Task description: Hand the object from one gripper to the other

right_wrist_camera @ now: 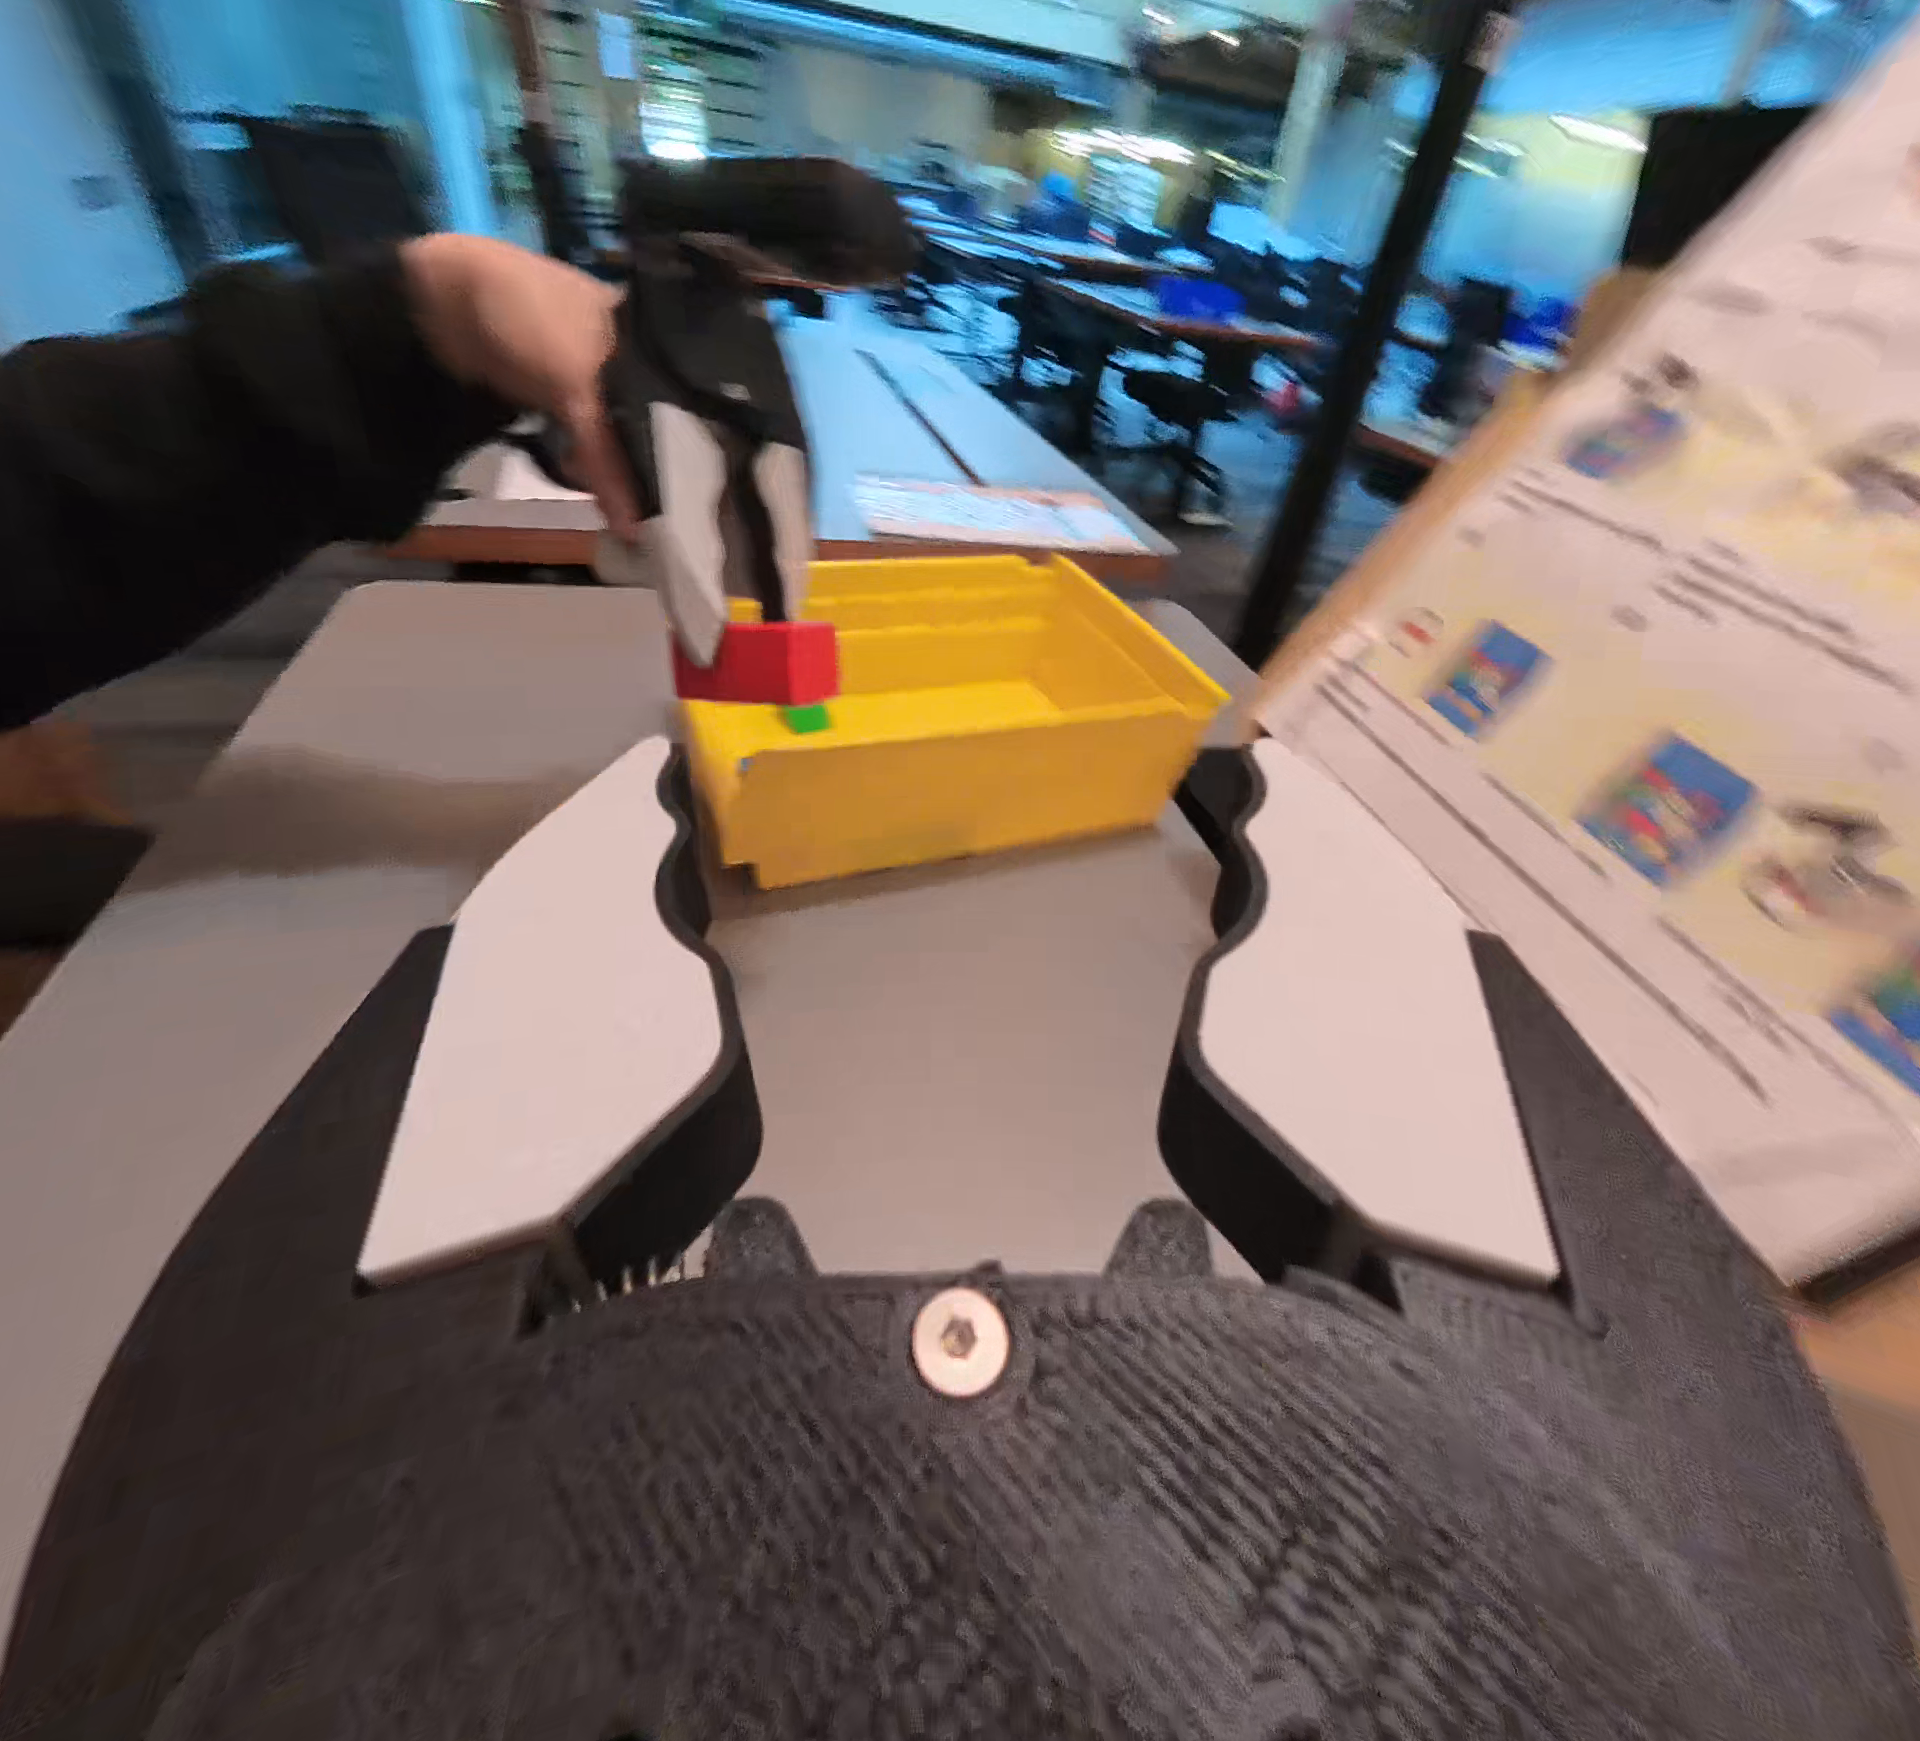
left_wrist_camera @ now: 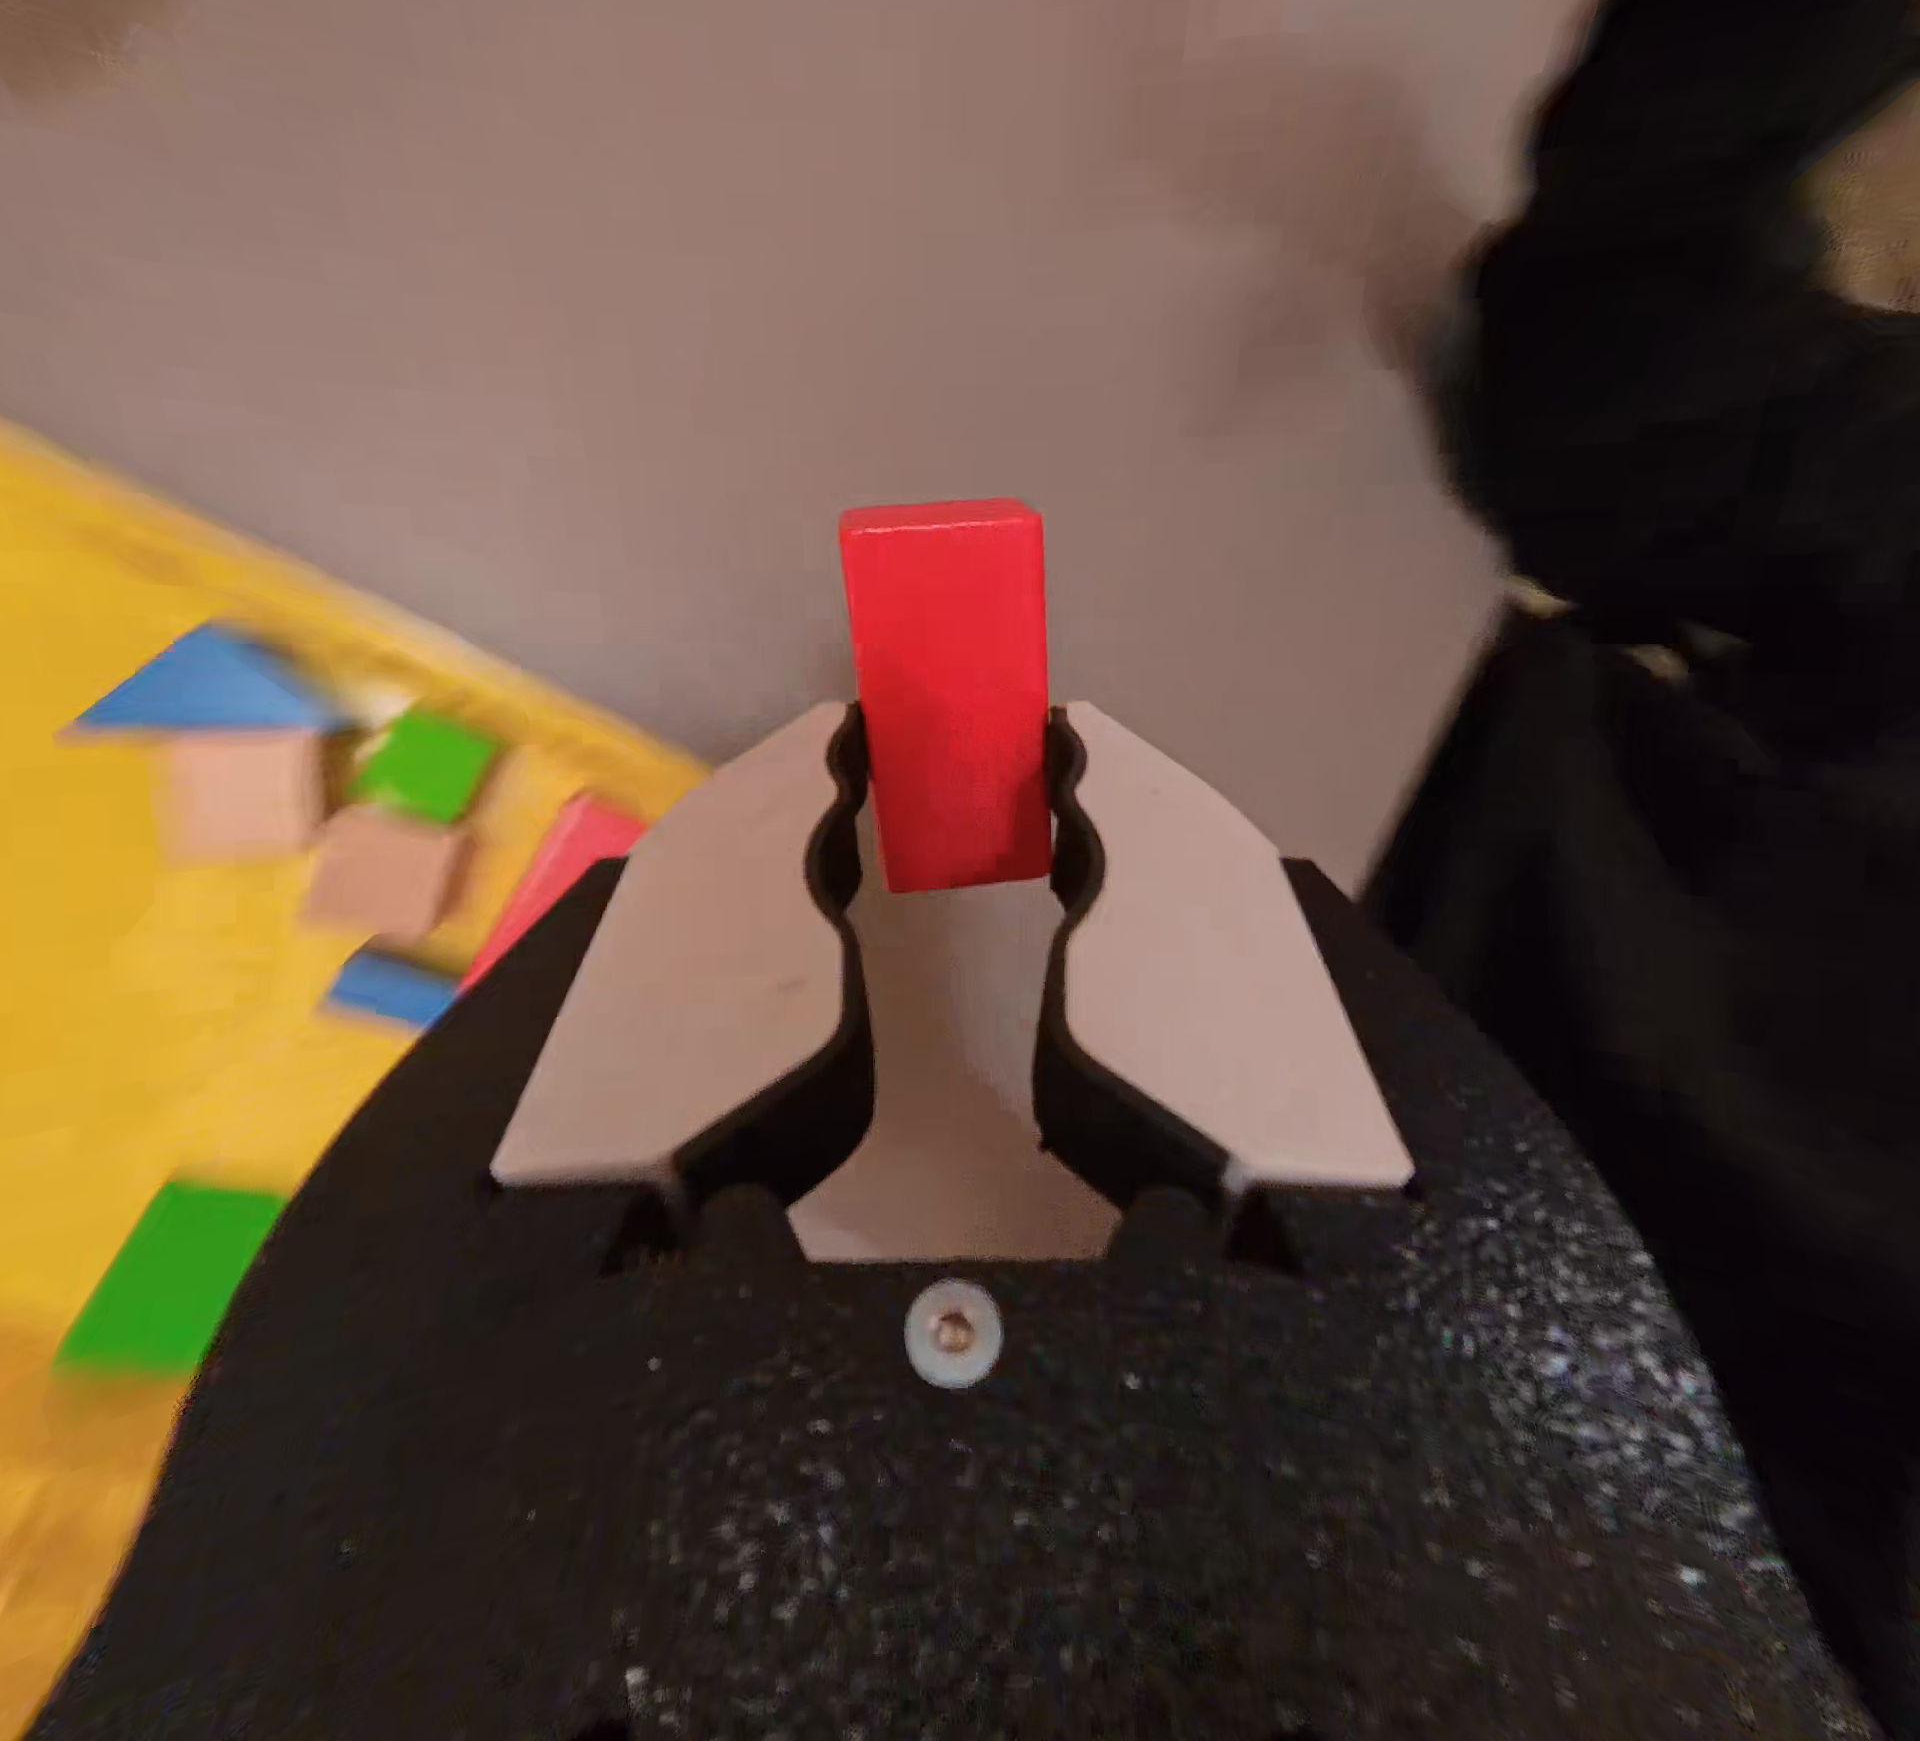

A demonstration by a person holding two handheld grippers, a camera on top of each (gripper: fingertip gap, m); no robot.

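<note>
Grey tabletop (right_wrist_camera: 935, 1047) with a yellow bin (right_wrist_camera: 966, 787), and the handover not yet made.

Left gripper (left_wrist_camera: 954, 798) pinches the red block (left_wrist_camera: 951, 694) at 1 end, both pads pressed on its sides; its long axis runs out past the fingertips, over the bin at centre-left of the right wrist view. Right gripper (right_wrist_camera: 961, 850) stands wide and bare, low in frame, well apart from the block's free end, which points right.

A yellow bin (right_wrist_camera: 935, 798) of coloured blocks (left_wrist_camera: 426, 761) on a grey table (right_wrist_camera: 312, 704).
</note>
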